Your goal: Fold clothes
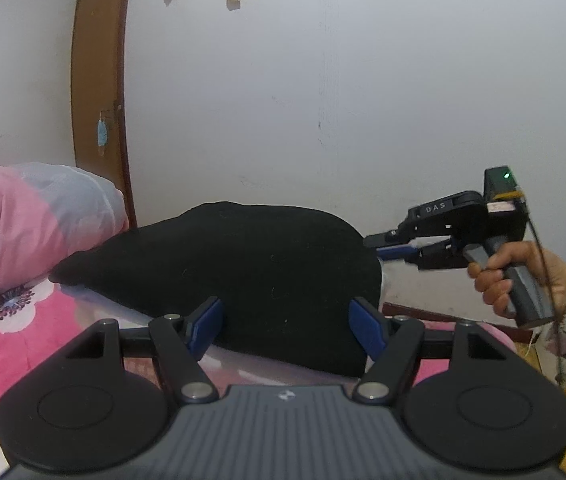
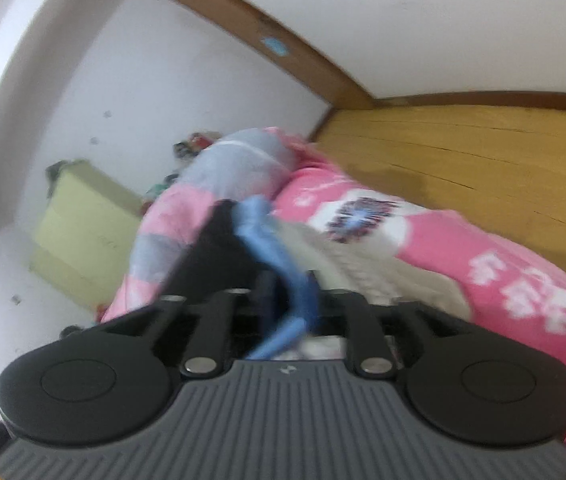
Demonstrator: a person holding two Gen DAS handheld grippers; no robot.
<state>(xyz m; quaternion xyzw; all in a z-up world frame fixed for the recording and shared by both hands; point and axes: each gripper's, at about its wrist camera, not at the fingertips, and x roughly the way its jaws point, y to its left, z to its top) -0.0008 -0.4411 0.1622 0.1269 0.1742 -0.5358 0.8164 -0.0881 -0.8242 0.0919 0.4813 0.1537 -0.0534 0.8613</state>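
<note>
On the bed (image 1: pixel 23 320), your left tongs (image 1: pixel 285 326) are standing spread around the black garment (image 1: pixel 243 264); your right tongs (image 1: pixel 397 245) are hovering beside it, slightly parted, gripping nothing.

Right wrist view blurred; right tongs (image 2: pixel 289 300) contact with blue cloth (image 2: pixel 267 236) unclear.

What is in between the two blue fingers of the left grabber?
In the left wrist view, the black garment on the pink flowered bedsheet fills the gap between the left gripper's open fingers.
</note>
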